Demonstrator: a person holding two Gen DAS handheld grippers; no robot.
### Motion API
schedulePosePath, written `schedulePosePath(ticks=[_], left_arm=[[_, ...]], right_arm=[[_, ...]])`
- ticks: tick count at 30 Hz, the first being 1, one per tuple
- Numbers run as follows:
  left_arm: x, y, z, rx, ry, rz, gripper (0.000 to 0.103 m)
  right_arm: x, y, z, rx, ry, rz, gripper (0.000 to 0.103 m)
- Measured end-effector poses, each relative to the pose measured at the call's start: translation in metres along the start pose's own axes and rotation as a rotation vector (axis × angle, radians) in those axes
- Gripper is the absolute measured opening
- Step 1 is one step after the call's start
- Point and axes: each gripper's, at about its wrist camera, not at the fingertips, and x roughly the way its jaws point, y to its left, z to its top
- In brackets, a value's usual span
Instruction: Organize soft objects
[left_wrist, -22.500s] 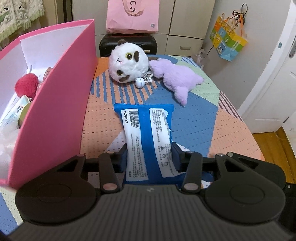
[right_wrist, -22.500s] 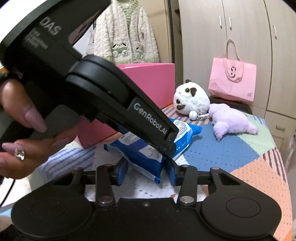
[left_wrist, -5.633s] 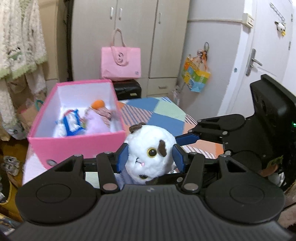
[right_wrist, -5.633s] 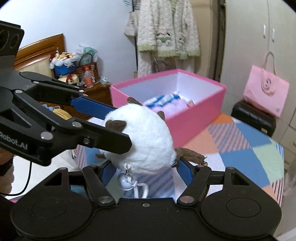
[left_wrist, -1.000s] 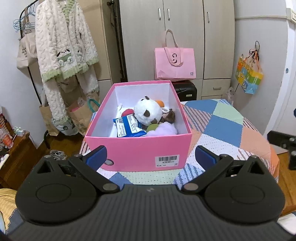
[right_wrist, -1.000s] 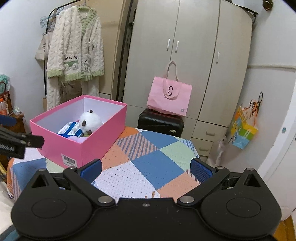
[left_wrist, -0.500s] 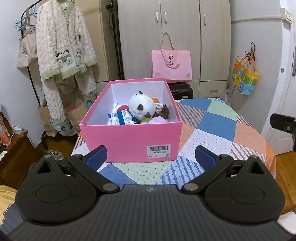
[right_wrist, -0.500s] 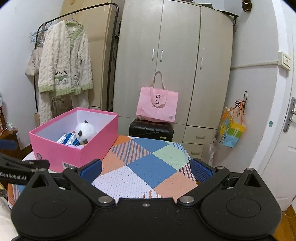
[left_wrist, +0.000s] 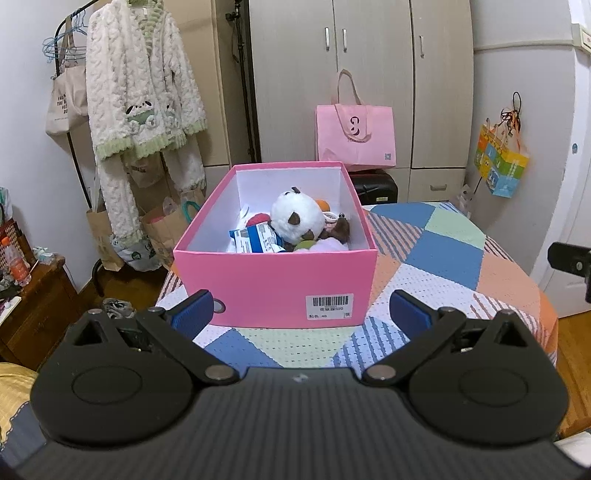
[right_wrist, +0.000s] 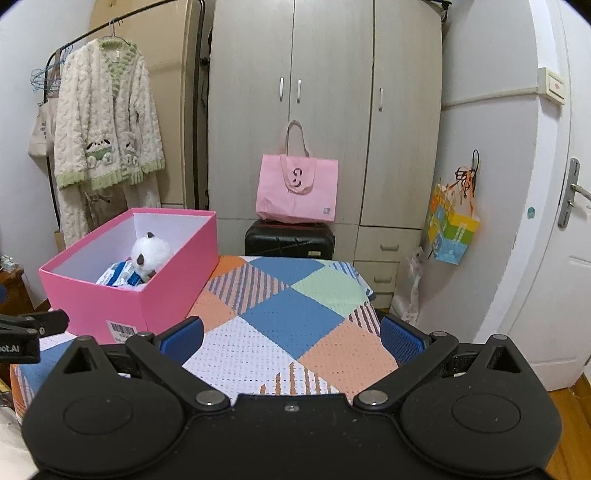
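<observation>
A pink box (left_wrist: 275, 275) (right_wrist: 159, 295) stands on the patchwork table. Inside it lie a white plush with brown patches (left_wrist: 297, 218) (right_wrist: 150, 254), a blue tissue pack (left_wrist: 255, 238) (right_wrist: 117, 275), a red pompom (left_wrist: 257, 220) and the edge of a lilac plush (left_wrist: 327, 245). My left gripper (left_wrist: 301, 312) is open and empty, held back from the box's near wall. My right gripper (right_wrist: 291, 339) is open and empty too, above the table to the right of the box. The tip of the left gripper shows at the left edge of the right wrist view.
The patchwork tablecloth (right_wrist: 291, 317) covers the table. Behind it are a black case (right_wrist: 290, 240) with a pink tote bag (right_wrist: 297, 190), a wardrobe, and a hanging fleece robe (left_wrist: 142, 103). A white door (right_wrist: 554, 240) is at the right.
Both grippers have drawn back and risen a little from the box since a second ago. Five seconds ago both were shut on the white plush; it now lies in the box.
</observation>
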Motion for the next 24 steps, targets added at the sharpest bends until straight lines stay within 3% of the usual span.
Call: schedulePosePath(ticks=[9, 14, 24], left_arm=[[0.0057, -0.0029, -0.0022, -0.002, -0.023, 0.038, 0.103], [0.0060, -0.0034, -0.0029, -0.011, -0.028, 0.024, 0.103], [0.0029, -0.0077, -0.0034, 0.036, -0.033, 0.050, 0.103]], right_arm=[[-0.0048, 0.0057, -0.0028, -0.008, -0.026, 0.005, 0.103], [-0.0043, 0.0072, -0.0040, -0.013, -0.029, -0.009, 0.103], [-0.0086, 0.0083, -0.0054, 0.001, -0.052, 0.002, 0.103]])
